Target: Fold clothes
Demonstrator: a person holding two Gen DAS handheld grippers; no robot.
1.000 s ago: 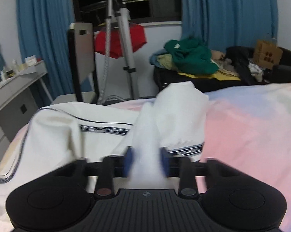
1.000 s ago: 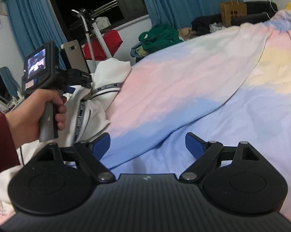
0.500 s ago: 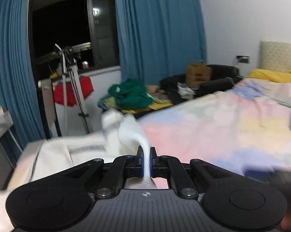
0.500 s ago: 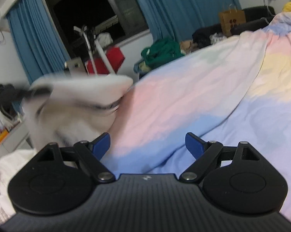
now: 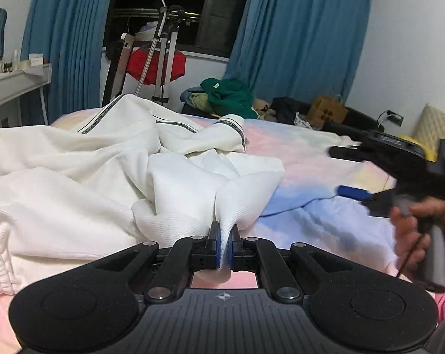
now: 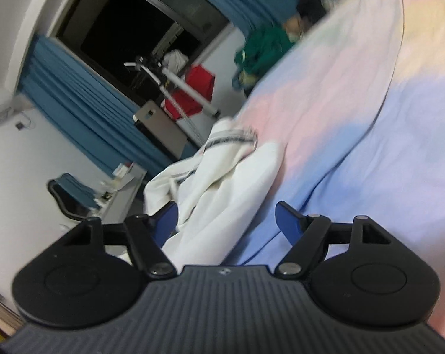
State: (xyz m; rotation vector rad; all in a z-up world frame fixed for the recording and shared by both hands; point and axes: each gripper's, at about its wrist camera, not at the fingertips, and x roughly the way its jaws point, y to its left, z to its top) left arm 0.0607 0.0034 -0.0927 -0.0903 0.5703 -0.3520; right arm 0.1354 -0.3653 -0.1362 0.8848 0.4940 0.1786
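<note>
White garment [image 5: 169, 174] dragged rightward | left gripper [image 5: 223, 246] clamped | right gripper [image 6: 226, 221] closing, rolled

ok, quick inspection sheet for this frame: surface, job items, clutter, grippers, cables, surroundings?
Surface: bed with pastel bedspread, rumpled.
Job's things: white garment with dark striped trim, bunched, unfolded.
Clutter: green clothes pile, brown paper bag beyond the bed.
Grippers: left gripper shut on a fold of the white garment; right gripper open, jaws just been closing, garment edge between them, not pinched.
Cables: thin black cord at the right hand.
Surroundings: blue curtains, dark window, metal stand, red cloth.
</note>
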